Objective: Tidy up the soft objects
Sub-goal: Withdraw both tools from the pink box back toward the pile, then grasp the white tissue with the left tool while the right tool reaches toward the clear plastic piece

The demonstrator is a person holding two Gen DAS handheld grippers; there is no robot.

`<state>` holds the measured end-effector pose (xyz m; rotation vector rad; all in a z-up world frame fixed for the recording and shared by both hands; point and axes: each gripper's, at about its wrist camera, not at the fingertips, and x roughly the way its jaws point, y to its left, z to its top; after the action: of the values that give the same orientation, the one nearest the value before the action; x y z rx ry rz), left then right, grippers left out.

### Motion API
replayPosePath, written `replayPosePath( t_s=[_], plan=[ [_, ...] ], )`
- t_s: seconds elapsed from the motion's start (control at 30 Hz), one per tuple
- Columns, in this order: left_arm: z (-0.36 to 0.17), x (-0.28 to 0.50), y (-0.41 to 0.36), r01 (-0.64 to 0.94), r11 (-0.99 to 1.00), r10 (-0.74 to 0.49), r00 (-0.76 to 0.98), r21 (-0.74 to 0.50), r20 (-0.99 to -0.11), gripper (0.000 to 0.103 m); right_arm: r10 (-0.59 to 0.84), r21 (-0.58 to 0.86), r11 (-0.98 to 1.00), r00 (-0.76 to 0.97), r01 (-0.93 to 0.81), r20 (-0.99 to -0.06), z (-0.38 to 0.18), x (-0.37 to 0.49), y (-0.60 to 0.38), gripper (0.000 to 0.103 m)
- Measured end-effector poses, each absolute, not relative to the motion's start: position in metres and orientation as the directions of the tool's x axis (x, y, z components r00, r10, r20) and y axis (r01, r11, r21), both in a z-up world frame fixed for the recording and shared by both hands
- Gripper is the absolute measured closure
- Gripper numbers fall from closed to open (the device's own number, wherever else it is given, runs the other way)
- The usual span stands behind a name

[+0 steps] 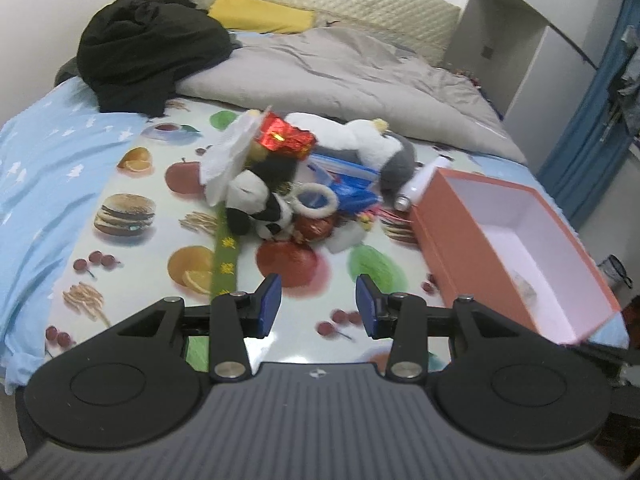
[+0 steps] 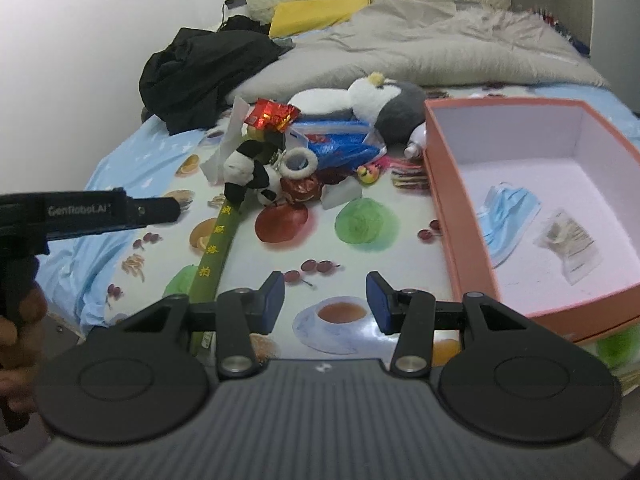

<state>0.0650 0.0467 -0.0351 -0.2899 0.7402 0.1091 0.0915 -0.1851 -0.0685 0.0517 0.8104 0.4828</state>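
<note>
Both tongs, left gripper (image 1: 319,304) and right gripper (image 2: 325,302), stand partly apart and hold nothing. The soft toys pile (image 2: 304,148) lies ahead. Beside it, the orange box (image 2: 460,216) hides part of a white bottle (image 2: 416,142).

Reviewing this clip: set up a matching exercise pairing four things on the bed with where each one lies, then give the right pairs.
Things:
1. blue face mask
2. panda plush
3. black clothing
4. yellow pillow

Places:
A. against the headboard
B. inside the orange box
C. in the heap on the fruit-print cloth
D. bunched near the wall, on the bed's left side

Pairs: 1-B, 2-C, 3-D, 4-A
</note>
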Motion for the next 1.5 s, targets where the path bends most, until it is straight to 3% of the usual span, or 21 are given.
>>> replayPosePath(
  t_s=[0.37,0.43,0.53,0.93,1.27,1.37,1.47,1.5],
  plan=[
    [-0.066,0.141,0.098,-0.280,0.943,0.087,0.733,-0.182,-0.675,0.041,0.427,0.233,0.894,0.569,-0.383,-0.703,-0.098,0.166,-0.153,0.055],
    [-0.071,0.158,0.107,-0.284,0.943,0.099,0.736,-0.173,-0.670,0.041,0.431,0.240,0.893,0.566,-0.382,-0.703,-0.103,0.182,-0.147,0.042],
    [-0.079,0.181,0.119,-0.283,0.942,0.095,0.739,-0.179,-0.667,0.041,0.433,0.243,0.893,0.571,-0.379,-0.697,-0.110,0.203,-0.138,0.033],
    [-0.111,0.264,0.159,-0.302,0.936,0.107,0.731,-0.179,-0.674,0.041,0.402,0.187,0.894,0.544,-0.407,-0.737,-0.156,0.282,-0.098,0.033],
    [-0.138,0.302,0.184,-0.306,0.932,0.095,0.723,-0.194,-0.685,0.041,0.365,0.228,0.923,0.515,-0.310,-0.775,-0.194,0.330,-0.089,0.034],
    [-0.148,0.309,0.192,-0.316,0.923,0.075,0.710,-0.221,-0.700,0.045,0.361,0.235,0.926,0.507,-0.297,-0.783,-0.200,0.334,-0.086,0.038],
    [-0.155,0.313,0.196,-0.317,0.923,0.074,0.701,-0.218,-0.709,0.056,0.369,0.246,0.922,0.492,-0.298,-0.789,-0.202,0.334,-0.084,0.046],
    [-0.157,0.314,0.197,-0.320,0.920,0.067,0.699,-0.227,-0.712,0.064,0.370,0.245,0.921,0.485,-0.303,-0.792,-0.202,0.333,-0.083,0.052]
  ],
)
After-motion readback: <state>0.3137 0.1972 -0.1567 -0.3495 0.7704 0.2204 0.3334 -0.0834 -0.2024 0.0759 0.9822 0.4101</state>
